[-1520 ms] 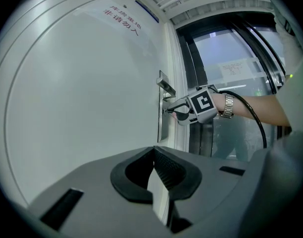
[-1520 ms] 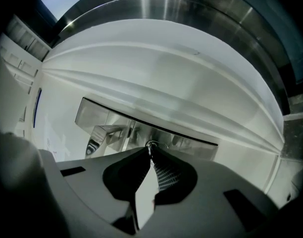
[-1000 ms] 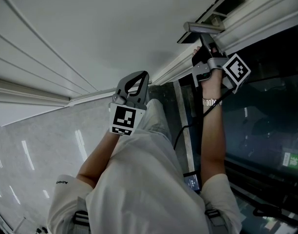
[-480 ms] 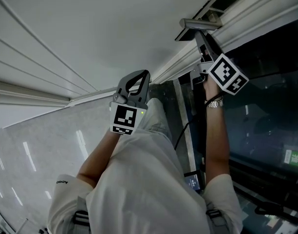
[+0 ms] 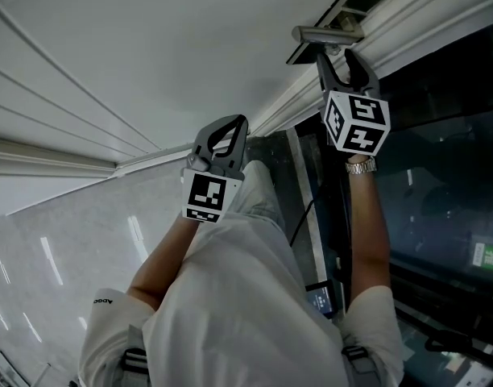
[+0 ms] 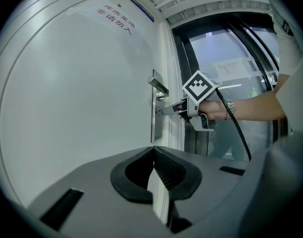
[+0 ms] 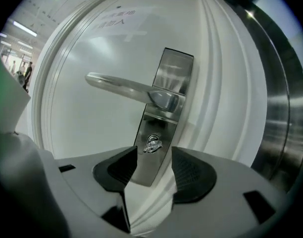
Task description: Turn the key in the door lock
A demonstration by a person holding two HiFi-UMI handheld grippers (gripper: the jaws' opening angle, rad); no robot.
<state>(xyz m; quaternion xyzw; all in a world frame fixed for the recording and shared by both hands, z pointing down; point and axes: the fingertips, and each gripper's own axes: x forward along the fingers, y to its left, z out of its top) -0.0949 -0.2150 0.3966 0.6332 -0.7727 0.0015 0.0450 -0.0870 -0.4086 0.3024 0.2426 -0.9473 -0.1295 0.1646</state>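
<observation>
Components in view: one door [image 7: 87, 53], one handle [image 7: 122, 88], one plate [image 7: 175, 71], one key [image 7: 152, 144], two grippers, each with one cube.

Key: seated in the plate, below the handle. In the right gripper view it shows in the gap between the two jaw tips and touches neither pad.

Right gripper [image 7: 152, 165]: the jaws have just been opening and stand spread wide. Both pads are clear of the key, and the lower end of the plate fills the space between them. In the head view the right gripper [image 5: 345, 59] is raised to the plate just under the handle, with its cube [image 5: 357, 122] facing the camera. One watch [image 5: 361, 167] sits on that wrist.

Left gripper [image 6: 154, 155]: the two pads are pressed together at the tips, with nothing between them. In the head view the left gripper [image 5: 224, 135] is held well apart from the handle and plate, to the left of the right gripper. Its view looks along the door face and shows the right gripper at the plate from the side
</observation>
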